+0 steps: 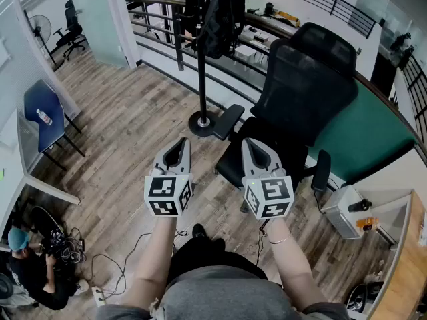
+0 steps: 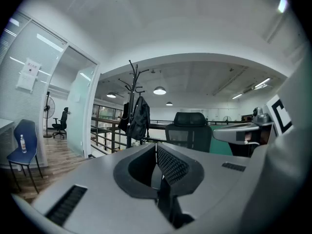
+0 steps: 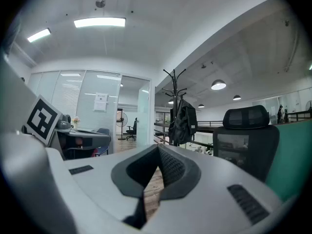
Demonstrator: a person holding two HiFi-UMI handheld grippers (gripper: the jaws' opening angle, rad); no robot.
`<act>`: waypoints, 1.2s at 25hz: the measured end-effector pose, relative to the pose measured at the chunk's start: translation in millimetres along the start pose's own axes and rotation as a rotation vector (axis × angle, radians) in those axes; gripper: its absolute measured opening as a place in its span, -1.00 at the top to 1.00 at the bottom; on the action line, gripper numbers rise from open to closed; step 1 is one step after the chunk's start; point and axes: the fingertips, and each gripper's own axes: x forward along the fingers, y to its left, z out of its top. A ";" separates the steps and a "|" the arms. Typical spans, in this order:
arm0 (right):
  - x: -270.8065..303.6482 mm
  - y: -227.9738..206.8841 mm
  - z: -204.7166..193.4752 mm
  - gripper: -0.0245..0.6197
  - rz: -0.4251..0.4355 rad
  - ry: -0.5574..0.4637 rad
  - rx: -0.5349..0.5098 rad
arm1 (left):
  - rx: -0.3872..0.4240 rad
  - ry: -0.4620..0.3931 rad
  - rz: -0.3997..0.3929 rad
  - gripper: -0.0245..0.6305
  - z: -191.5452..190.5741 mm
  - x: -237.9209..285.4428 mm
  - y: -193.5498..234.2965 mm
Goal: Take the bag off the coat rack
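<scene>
A black backpack (image 1: 222, 13) hangs high on the black coat rack (image 1: 201, 59), whose round base stands on the wood floor ahead of me. The same backpack (image 2: 139, 119) shows in the left gripper view, and the backpack (image 3: 183, 123) also hangs in the right gripper view. My left gripper (image 1: 177, 148) and right gripper (image 1: 254, 149) are held side by side, well short of the rack. Both are shut with nothing between their jaws.
A black mesh office chair (image 1: 288, 105) stands right of the rack, close in front of my right gripper. A railing (image 1: 167, 32) runs behind the rack. A blue chair (image 1: 43, 119) with a bottle stands at left. A person crouches at the lower left among cables.
</scene>
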 end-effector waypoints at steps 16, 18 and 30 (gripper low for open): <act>-13.8 6.9 -5.6 0.91 0.006 -0.023 0.005 | 0.030 0.023 0.013 0.85 -6.2 -8.7 -8.4; -15.2 6.1 -7.2 0.91 0.000 -0.021 0.006 | 0.038 0.030 0.015 0.84 -6.0 -8.7 -10.6; -12.1 -8.1 -2.9 0.71 0.004 -0.033 0.091 | 0.039 0.009 0.012 0.65 5.1 -7.2 -14.2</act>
